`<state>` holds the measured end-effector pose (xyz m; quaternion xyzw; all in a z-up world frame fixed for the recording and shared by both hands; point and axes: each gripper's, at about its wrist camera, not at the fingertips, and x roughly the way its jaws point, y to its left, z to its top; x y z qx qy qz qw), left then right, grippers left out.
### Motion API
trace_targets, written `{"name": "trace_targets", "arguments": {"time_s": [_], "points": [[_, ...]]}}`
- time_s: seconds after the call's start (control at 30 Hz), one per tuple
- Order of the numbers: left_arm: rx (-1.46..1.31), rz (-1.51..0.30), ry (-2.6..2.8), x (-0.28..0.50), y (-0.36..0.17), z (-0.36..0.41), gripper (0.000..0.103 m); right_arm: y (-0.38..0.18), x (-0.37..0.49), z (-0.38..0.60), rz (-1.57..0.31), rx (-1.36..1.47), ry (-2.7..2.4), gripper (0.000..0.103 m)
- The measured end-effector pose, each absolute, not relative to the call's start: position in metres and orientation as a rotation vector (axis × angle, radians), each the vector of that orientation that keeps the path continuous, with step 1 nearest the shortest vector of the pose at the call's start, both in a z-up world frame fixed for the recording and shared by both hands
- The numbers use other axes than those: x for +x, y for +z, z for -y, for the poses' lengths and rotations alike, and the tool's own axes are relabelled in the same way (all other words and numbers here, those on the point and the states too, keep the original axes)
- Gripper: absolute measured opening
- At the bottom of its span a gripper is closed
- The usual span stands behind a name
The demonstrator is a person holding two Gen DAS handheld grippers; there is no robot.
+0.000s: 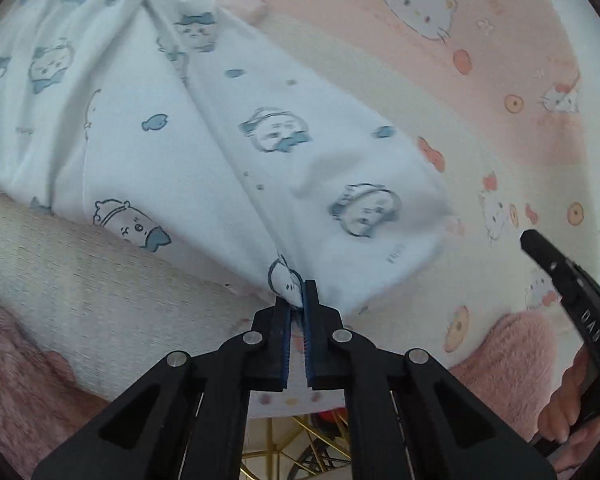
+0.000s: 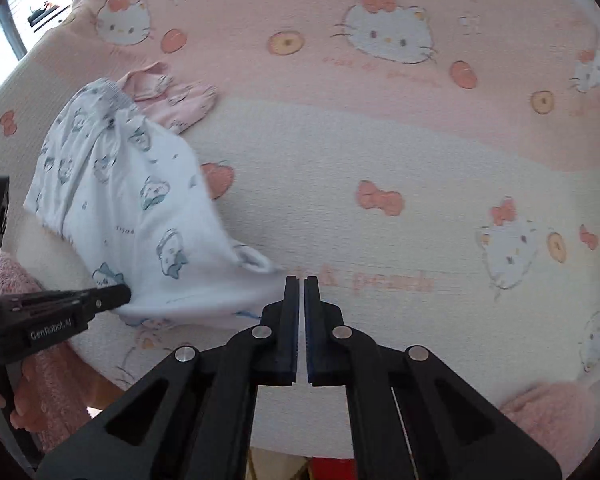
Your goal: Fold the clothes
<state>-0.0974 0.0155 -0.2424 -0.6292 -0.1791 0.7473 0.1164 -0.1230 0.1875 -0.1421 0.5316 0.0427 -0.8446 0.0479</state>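
Garment: your white garment (image 1: 228, 152) is printed with blue-grey cartoon faces and small fish; a long crease or seam runs from its far end down to your left fingertips.
Shape: it lies bunched and partly doubled over, fanning wider away from the pinch; in the right view (image 2: 140, 216) it sits as a crumpled heap with a grey ribbed band at its far edge.
Where: it sits ahead of the left fingers, spreading up and to their left; from your right fingers it lies to the left, its near hem just beside the left fingertip there.
Left gripper (image 1: 299, 296): your fingers are pressed on a tuck of the garment's near corner, cloth bulging out just above the blue pads (image 1: 286, 320).
Right gripper (image 2: 301, 284): your fingers stand nearly together with a thin slit between them and no cloth in it; they hover over bare sheet.
Sheet (image 2: 380, 140): pink and cream with cat faces, bows and rings, under everything.
Pink garment (image 2: 172, 96): a second, pink piece lies beyond the white one, partly under its far end.
Hands: your right hand (image 1: 572, 408) shows at the lower right of the left view, wrapped around its handle, with a fuzzy pink sleeve (image 1: 508, 352) beside it.
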Motion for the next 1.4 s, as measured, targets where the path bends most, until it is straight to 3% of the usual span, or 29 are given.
{"name": "trace_targets", "arguments": {"time_s": [0.13,0.23,0.37,0.4,0.43,0.47,0.63,1.0,1.03,1.07,1.1,1.13,1.23,1.3,1.4], "points": [[-1.8,0.397,2.099,-0.105,-0.24,-0.073,0.005,-0.089,-0.12,-0.254,-0.048,1.609,-2.61,0.003],[-1.817,0.486,2.03,-0.108,-0.245,-0.08,0.005,-0.08,-0.116,-0.265,-0.052,1.629,-2.516,0.005],[-1.793,0.712,2.018,-0.102,-0.25,-0.04,0.011,-0.12,-0.109,-0.23,0.054,1.671,-2.38,0.036],[-1.786,0.768,2.023,-0.101,-0.25,-0.028,0.021,-0.132,-0.108,-0.22,0.098,1.683,-2.34,0.041],[-1.788,0.798,2.056,-0.1,-0.251,-0.022,0.034,-0.147,-0.109,-0.213,0.156,1.702,-2.296,0.043],[-1.8,0.811,2.08,-0.099,-0.253,-0.016,0.037,-0.162,-0.111,-0.205,0.202,1.717,-2.249,0.043],[-1.849,0.886,2.144,-0.093,-0.265,0.014,0.038,-0.218,-0.116,-0.164,0.212,1.818,-2.153,0.045],[-1.886,0.957,2.225,-0.093,-0.277,0.042,0.038,-0.258,-0.099,-0.14,0.058,1.786,-2.331,0.052],[-1.886,0.962,2.24,-0.094,-0.277,0.045,0.038,-0.257,-0.098,-0.137,0.013,1.78,-2.329,0.052],[-1.891,0.98,2.236,-0.095,-0.279,0.048,0.038,-0.255,-0.099,-0.135,-0.033,1.782,-2.32,0.043],[-1.896,1.003,2.227,-0.096,-0.282,0.05,0.039,-0.254,-0.101,-0.132,-0.079,1.783,-2.311,0.015],[-1.903,1.024,2.218,-0.096,-0.286,0.051,0.039,-0.252,-0.103,-0.132,-0.107,1.787,-2.299,0.008],[-1.927,1.038,2.175,-0.099,-0.294,0.05,0.039,-0.239,-0.112,-0.141,-0.054,1.802,-2.288,0.007],[-1.91,1.005,2.172,-0.099,-0.291,0.045,0.039,-0.217,-0.113,-0.144,-0.15,1.756,-2.302,0.007],[-1.89,0.954,2.172,-0.101,-0.287,0.038,0.04,-0.184,-0.111,-0.135,-0.612,1.674,-2.215,0.007]]}}
